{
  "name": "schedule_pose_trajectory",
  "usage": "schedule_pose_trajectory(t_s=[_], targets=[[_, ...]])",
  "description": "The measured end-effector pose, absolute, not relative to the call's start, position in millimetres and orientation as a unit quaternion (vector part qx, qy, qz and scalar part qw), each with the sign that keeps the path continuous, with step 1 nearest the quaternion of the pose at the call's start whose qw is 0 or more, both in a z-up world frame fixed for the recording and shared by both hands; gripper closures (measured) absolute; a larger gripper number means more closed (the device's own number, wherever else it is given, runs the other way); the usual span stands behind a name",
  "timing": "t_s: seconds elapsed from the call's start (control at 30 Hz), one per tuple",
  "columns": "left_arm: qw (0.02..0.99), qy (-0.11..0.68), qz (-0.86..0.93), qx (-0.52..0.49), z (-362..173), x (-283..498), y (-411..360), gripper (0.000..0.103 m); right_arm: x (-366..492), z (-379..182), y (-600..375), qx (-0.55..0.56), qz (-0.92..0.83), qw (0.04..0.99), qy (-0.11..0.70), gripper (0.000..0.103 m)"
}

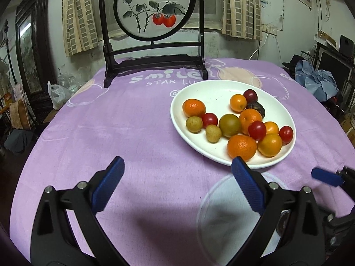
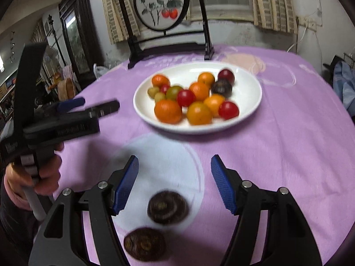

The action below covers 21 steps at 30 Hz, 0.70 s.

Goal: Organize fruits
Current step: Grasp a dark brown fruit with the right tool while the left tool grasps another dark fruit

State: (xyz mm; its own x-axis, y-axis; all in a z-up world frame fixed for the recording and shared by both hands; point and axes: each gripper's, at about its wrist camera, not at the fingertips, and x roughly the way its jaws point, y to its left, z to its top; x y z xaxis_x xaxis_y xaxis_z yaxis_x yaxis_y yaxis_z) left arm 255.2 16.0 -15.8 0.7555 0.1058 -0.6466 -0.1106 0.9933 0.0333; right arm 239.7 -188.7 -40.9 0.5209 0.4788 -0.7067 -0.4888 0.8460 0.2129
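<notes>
A white plate on the purple cloth holds several oranges, red tomatoes, green fruits and dark fruits; it also shows in the right wrist view. My left gripper is open and empty, short of the plate's near left rim. My right gripper is open and empty. Two dark brown round fruits lie on the cloth, one between its fingers, one closer in. The left gripper appears at the left of the right wrist view, held by a hand.
A dark wooden stand with a round persimmon painting stands at the table's far side, behind the plate. The right gripper's blue fingertip shows at the right edge of the left wrist view. Clutter and furniture surround the table.
</notes>
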Motion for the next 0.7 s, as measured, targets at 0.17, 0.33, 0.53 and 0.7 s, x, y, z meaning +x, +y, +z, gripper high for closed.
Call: schedule_pose_trajectory(t_s=[0.17, 0.33, 0.53, 0.7], targets=[[0.936, 0.347, 0.064, -0.01, -15.5, 254.4, 19.4, 0.004, 231.8, -49.7, -185.6, -0.016, 0.292, 0.859, 0.42, 0.035], [0.935, 0.348, 0.066, -0.023, -14.5, 254.7, 24.1, 0.004, 227.4, -52.9, -180.1, -0.033, 0.299, 0.853, 0.427, 0.044], [0.933, 0.352, 0.071, -0.032, -15.4, 256.2, 28.3, 0.004, 223.2, -56.1, -176.9, -0.046, 0.299, 0.85, 0.431, 0.047], [0.933, 0.351, 0.075, -0.026, -15.9, 255.9, 27.3, 0.004, 225.4, -61.8, -174.5, -0.056, 0.292, 0.844, 0.446, 0.048]])
